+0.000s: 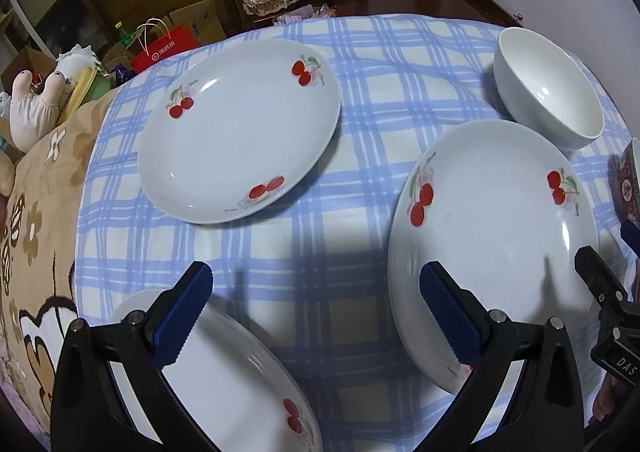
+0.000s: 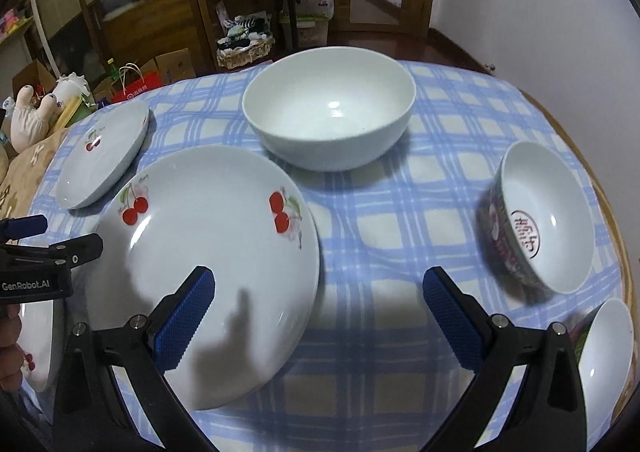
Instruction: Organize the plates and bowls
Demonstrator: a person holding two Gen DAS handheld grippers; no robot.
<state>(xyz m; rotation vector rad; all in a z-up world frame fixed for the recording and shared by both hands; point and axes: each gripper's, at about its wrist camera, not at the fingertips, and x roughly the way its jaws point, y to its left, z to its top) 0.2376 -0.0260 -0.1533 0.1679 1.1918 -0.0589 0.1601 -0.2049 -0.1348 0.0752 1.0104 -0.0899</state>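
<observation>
The right gripper (image 2: 319, 316) is held wide open and empty above the cloth, its left finger over the near cherry plate (image 2: 208, 272), which lies down-left of it; that plate is judged nearer this gripper than the left one. The left gripper (image 1: 316, 316), likewise spread and empty, is seen between that plate (image 1: 492, 252) and another (image 1: 224, 368). Only the right view shows the patterned bowls (image 2: 548, 216); the far plate (image 1: 240, 128) is shown whole only in the left.
</observation>
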